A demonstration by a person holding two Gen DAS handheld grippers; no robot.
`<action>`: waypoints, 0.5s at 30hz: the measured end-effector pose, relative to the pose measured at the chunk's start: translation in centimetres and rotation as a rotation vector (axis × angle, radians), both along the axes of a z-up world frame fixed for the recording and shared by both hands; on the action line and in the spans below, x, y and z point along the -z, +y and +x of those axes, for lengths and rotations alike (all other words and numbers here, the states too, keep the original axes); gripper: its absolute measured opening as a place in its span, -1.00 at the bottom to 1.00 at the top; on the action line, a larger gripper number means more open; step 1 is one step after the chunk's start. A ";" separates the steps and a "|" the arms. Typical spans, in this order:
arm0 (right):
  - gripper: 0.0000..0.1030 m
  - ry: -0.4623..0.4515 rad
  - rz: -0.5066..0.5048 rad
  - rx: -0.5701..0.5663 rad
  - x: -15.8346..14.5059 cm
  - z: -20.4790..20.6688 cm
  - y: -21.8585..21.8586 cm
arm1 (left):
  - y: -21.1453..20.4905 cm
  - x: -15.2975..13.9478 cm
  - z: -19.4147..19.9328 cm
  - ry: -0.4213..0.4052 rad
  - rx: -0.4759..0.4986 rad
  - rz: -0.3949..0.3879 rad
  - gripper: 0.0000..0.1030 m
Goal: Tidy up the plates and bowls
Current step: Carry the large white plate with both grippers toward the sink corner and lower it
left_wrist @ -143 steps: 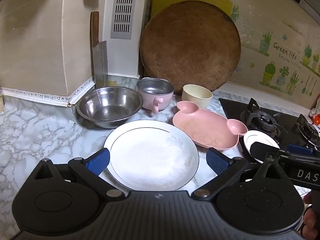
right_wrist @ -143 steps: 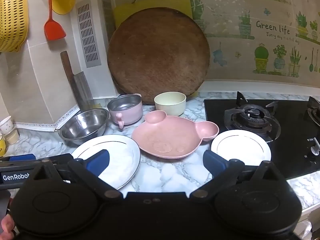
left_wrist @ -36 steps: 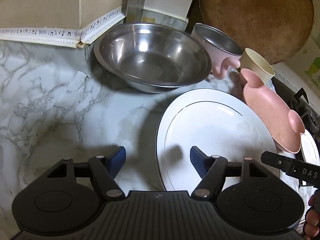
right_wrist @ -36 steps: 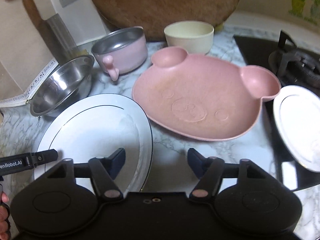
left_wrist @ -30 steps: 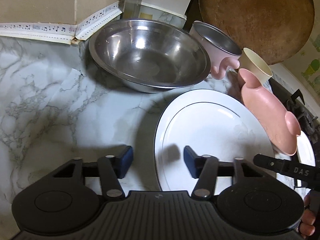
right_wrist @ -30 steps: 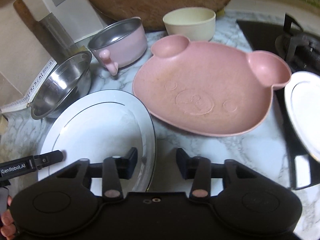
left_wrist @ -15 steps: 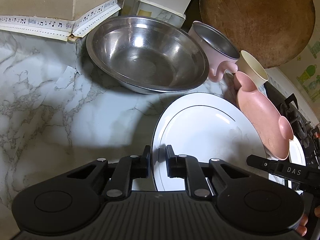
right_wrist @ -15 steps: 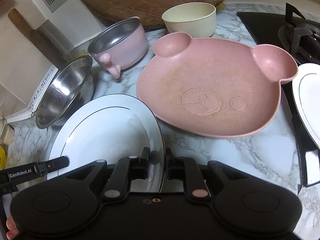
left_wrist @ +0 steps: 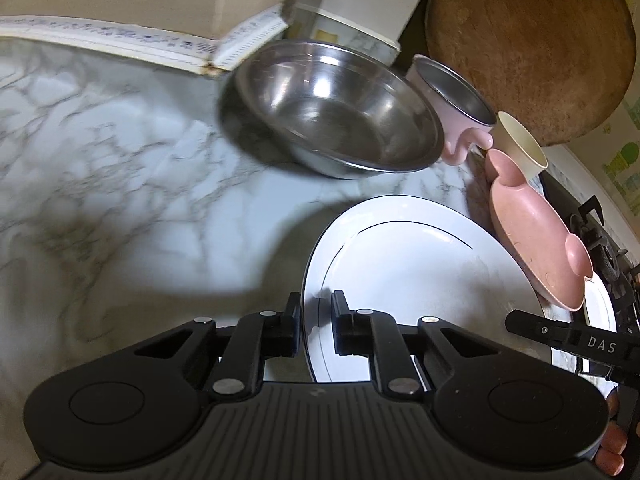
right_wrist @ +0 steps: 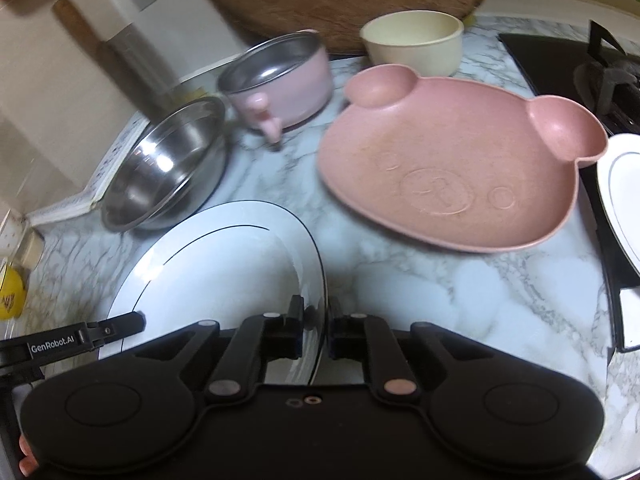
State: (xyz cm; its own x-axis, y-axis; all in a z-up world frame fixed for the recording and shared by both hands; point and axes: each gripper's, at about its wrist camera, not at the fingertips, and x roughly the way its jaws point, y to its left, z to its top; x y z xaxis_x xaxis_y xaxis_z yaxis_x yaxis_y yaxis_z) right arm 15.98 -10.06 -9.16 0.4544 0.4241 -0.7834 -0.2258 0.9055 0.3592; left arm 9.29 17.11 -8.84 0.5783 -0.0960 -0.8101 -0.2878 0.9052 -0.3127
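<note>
left gripper [left_wrist: 316, 322]: clamped on white plate [left_wrist: 408, 280] rim — "GenRobot.AI" printed on it
right gripper [right_wrist: 314, 334]: clamped on opposite rim — read "DAS"
wall sticker: unreadable

Both grippers, L [left_wrist: 316, 320] & R [right_wrist: 316, 328], jaws clamped, angled down.

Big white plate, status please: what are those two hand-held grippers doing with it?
Left hand-held gripper shut on big white plate rim. Right hand-held gripper shut on opposite rim. Pink bear plate close beside.
</note>
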 end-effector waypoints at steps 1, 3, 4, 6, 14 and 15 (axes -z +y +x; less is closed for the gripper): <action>-0.78 -0.004 0.000 -0.011 -0.2 -0.3 0.3 | 0.3 -0.2 -0.5 -0.002 -0.011 0.000 -0.74; -0.79 -0.013 0.004 -0.039 -0.6 -0.9 1.2 | 1.2 -0.7 -1.7 -0.007 -0.041 0.001 -0.73; -0.79 -0.016 0.007 -0.054 -0.8 -1.2 1.6 | 1.7 -1.0 -2.3 -0.013 -0.057 0.007 -0.73; -0.79 -0.024 0.013 -0.091 -1.2 -1.8 2.8 | 2.6 -1.5 -3.5 -0.023 -0.085 0.019 -0.73; -0.79 -0.044 0.031 -0.258 -2.3 -3.3 9.6 | 8.0 -2.9 -8.9 -0.039 -0.241 0.065 -0.73; -0.79 -0.048 0.033 -0.280 -2.4 -3.5 10.5 | 8.8 -3.0 -9.5 -0.040 -0.261 0.068 -0.73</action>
State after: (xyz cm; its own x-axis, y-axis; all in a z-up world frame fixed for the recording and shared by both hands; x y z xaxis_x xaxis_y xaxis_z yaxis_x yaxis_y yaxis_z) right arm 12.46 0.45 -6.76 0.3522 0.5633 -0.7474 -0.4834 0.7933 0.3701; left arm -0.24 25.92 -5.80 0.6077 0.1146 -0.7859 -0.5031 0.8212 -0.2693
